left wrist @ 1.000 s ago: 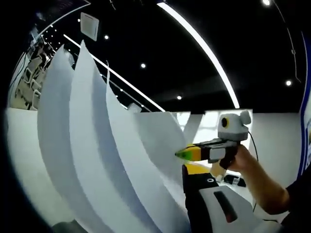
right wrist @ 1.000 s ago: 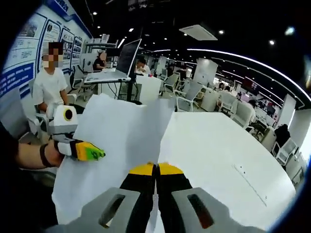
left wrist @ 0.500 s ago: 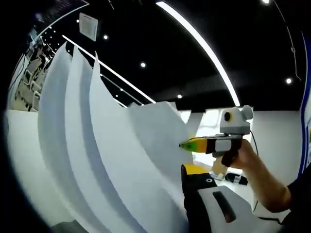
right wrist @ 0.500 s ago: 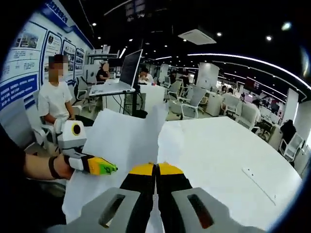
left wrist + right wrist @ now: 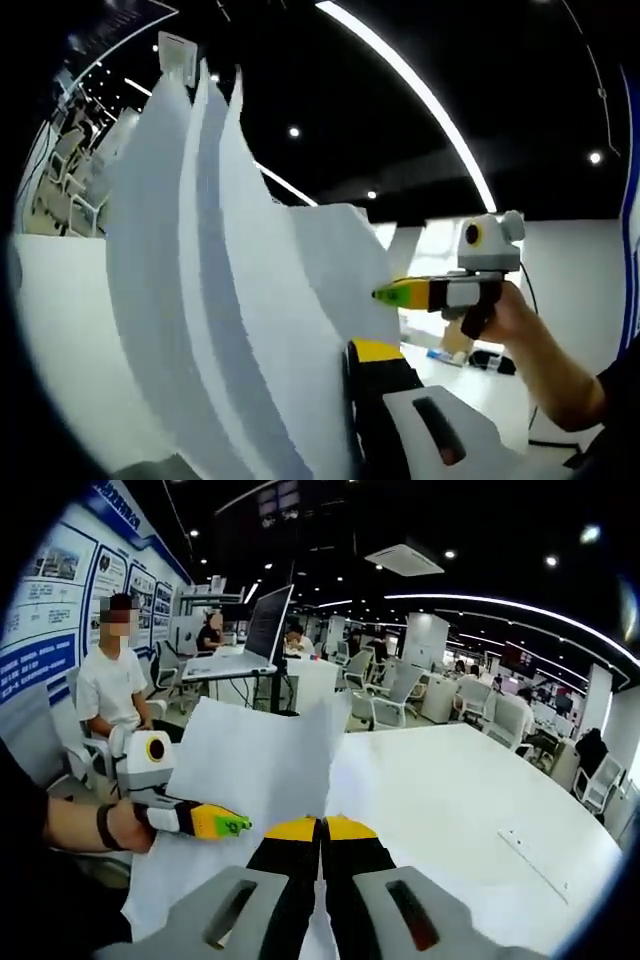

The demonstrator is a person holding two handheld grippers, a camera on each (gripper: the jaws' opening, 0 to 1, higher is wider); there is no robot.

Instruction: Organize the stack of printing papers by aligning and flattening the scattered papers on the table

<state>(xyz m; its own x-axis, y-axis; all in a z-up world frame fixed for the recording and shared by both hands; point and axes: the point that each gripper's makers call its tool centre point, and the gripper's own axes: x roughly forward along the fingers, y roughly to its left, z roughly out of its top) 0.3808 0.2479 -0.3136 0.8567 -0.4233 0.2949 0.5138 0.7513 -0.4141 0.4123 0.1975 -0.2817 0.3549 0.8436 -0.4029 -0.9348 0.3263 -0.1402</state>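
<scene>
— Open office, white table. How are the grippers set?

— The right gripper has its jaws pressed together on the papers, lifted above the table. The left gripper nips the same sheets at their side edge.

— Why upright?

— Probably to square the fanned edges before laying them flat.

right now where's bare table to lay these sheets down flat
In the right gripper view, the white table is bare from the papers' right edge out to its far rim by the chairs. It is crowded at the left, where the left gripper meets the sheets.
</scene>
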